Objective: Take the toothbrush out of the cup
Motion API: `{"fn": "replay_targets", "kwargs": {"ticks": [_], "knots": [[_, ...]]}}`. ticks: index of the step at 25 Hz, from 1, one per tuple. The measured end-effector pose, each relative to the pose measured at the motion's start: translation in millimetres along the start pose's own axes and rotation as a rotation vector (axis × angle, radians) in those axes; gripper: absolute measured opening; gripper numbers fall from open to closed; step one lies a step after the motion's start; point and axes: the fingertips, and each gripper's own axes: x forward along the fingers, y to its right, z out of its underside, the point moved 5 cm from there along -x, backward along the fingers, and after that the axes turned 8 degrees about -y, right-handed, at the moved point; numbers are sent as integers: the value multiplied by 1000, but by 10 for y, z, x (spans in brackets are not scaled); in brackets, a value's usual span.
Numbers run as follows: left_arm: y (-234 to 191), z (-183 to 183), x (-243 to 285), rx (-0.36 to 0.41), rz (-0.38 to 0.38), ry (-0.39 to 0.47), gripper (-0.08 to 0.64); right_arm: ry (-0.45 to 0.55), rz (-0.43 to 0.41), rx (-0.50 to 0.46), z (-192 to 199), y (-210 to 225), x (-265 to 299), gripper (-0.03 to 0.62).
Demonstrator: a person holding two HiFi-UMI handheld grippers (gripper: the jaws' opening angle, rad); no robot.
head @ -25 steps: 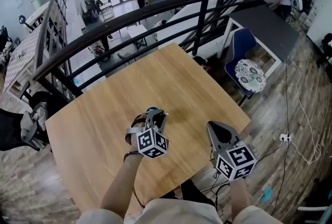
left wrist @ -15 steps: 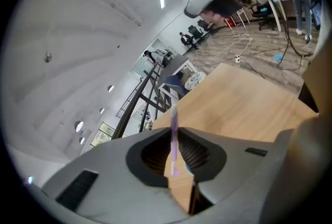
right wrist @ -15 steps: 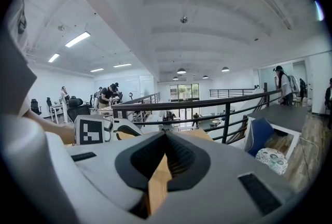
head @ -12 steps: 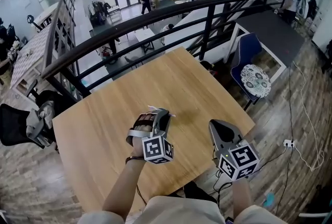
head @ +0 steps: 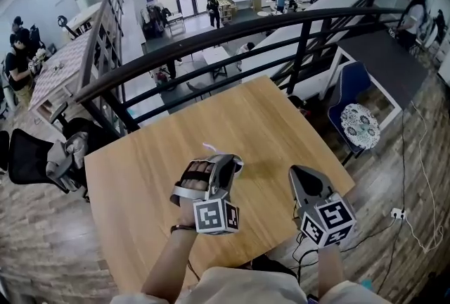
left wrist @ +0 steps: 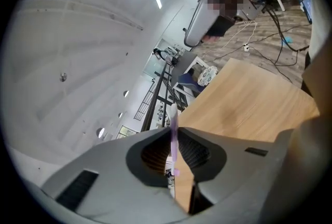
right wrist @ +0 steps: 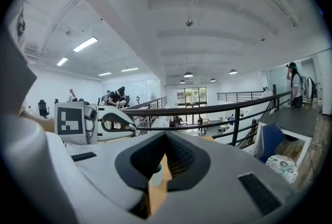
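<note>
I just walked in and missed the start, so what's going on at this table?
A person holds a gripper in each hand over the wooden table. The left gripper is shut on a thin purple toothbrush, which is lifted off the table. The right gripper is shut and empty, held beside it. A small white cup stands on the table in the right gripper view, and the toothbrush looks to be out of it.
</note>
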Motion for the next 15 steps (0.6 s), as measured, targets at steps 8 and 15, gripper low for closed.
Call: {"fn": "replay_targets", "kwargs": {"ticks": [8, 15], "knots": [[-175, 119, -248, 45, -39, -73, 74, 4, -70, -92, -153, -167, 179, -3], [-193, 226, -423, 55, -38, -140, 74, -5, -128, -138, -221, -301, 306, -3]]}}
